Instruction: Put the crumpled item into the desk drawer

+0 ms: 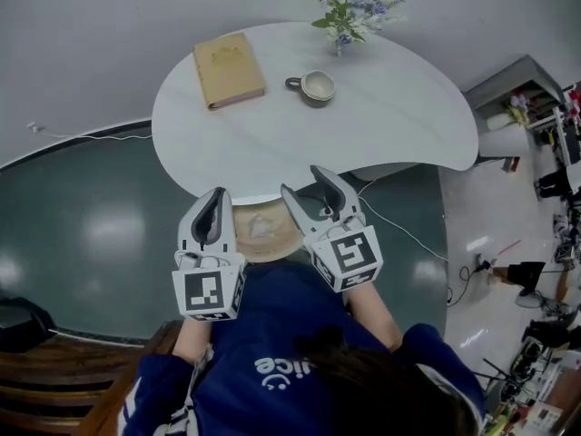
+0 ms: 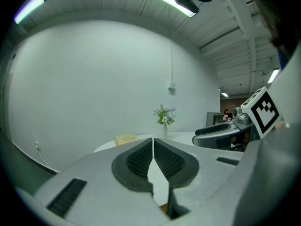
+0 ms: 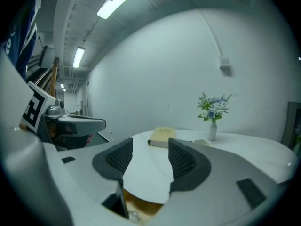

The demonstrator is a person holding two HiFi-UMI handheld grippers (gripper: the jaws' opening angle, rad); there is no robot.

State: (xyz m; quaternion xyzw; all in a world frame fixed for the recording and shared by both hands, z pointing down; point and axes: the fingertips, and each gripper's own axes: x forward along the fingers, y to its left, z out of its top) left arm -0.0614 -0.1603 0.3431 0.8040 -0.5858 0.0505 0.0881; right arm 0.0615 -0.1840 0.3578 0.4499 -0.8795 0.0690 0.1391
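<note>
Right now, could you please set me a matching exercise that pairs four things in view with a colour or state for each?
Column one:
1. book
2. vase of flowers
3. left gripper
4. right gripper

Column two:
A. fingers apart, nothing between them
B. tan, lying flat
C. fingers together
D. upright, with green leaves

Pairs: 1-B, 2-D, 3-C, 4-A
</note>
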